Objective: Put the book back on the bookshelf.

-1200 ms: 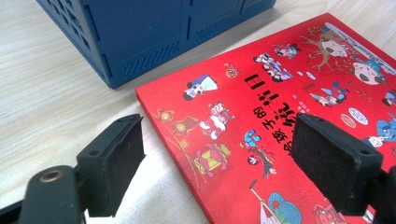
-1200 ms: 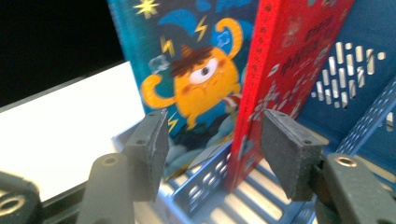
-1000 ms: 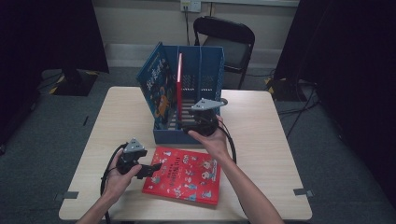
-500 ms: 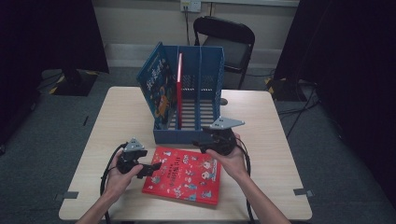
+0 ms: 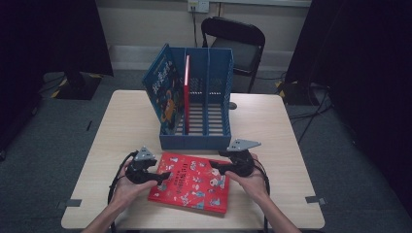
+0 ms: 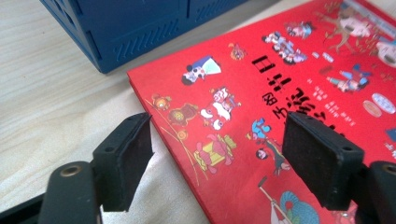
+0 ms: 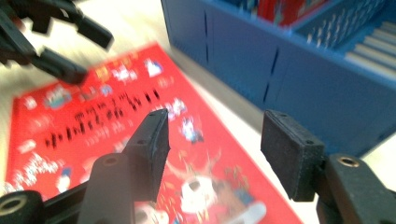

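On the wooden counter [image 5: 272,121] three books can be counted. One red book [image 5: 192,182] is laid flat near the front edge, its picture cover facing up. Two more books are kept in the blue rack [image 5: 199,104] behind it: a blue book [image 5: 163,92] that leans tilted in the left compartment, and a thin red book [image 5: 187,92] that stands upright beside the first divider. The other two compartments of the rack are seen with bare slatted floors. The flat red book is just in front of the rack, not touching it.

Two hand-held grippers are held, one in each hand. The left hand-held gripper [image 5: 163,175] is placed at the left edge of the flat book. In the left gripper view its jaws are spread wide: one pad [image 6: 128,158] is over the bare counter beside the book edge, the other over the cover, and nothing is held between them. The right hand-held gripper [image 5: 216,167] is placed at the upper right part of the same book. In the right gripper view its jaws are also wide apart and hold nothing; the cover is seen blurred below them, and the rack wall just beyond.

One black chair [image 5: 238,41] is seen behind the counter.
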Available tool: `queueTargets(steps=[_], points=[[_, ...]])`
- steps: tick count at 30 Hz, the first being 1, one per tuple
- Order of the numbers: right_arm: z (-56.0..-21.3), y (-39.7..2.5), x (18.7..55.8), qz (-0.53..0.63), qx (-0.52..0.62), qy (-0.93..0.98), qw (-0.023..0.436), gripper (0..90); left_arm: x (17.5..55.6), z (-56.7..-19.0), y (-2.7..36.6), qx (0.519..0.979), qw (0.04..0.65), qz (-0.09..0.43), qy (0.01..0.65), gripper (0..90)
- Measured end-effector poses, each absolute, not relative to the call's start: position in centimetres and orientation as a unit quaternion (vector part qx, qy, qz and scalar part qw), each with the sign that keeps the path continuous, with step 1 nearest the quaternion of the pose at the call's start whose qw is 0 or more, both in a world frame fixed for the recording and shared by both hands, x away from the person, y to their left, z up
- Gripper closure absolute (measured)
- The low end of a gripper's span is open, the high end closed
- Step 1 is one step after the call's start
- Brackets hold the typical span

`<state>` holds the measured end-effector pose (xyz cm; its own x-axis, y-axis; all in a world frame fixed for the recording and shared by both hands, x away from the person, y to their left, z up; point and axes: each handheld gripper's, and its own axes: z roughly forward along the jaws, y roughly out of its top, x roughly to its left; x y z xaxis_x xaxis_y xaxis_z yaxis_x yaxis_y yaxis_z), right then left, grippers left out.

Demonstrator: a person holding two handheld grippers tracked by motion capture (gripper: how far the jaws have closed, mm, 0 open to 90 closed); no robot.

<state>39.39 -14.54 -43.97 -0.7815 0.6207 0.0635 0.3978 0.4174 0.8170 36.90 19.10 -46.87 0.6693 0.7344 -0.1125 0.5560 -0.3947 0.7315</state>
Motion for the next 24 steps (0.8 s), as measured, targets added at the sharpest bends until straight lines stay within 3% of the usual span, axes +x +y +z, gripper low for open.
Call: queueTargets(steps=[4, 7, 12, 21, 24], points=[[-45.2, -14.4, 39.3, 0.425, 0.312, 0.839, 0.134, 43.7, 36.9, -47.3, 18.8, 0.831, 0.380, 0.106, 0.392, 30.1], [-46.1, -14.1, 39.7, 0.412, 0.326, 0.843, 0.112, 32.9, 36.8, -47.5, 18.4, 0.832, 0.374, 0.119, 0.391, 30.3], [-46.9, -13.6, 40.0, 0.399, 0.332, 0.849, 0.102, 24.3, 36.8, -47.6, 18.6, 0.830, 0.382, 0.118, 0.390, 32.5], [-47.9, -13.3, 40.0, 0.422, 0.313, 0.842, 0.125, 24.1, 36.7, -48.1, 18.9, 0.825, 0.400, 0.126, 0.379, 34.0], [-48.4, -13.4, 40.2, 0.428, 0.323, 0.837, 0.113, 23.6, 36.7, -48.2, 19.0, 0.824, 0.403, 0.127, 0.377, 34.1]])
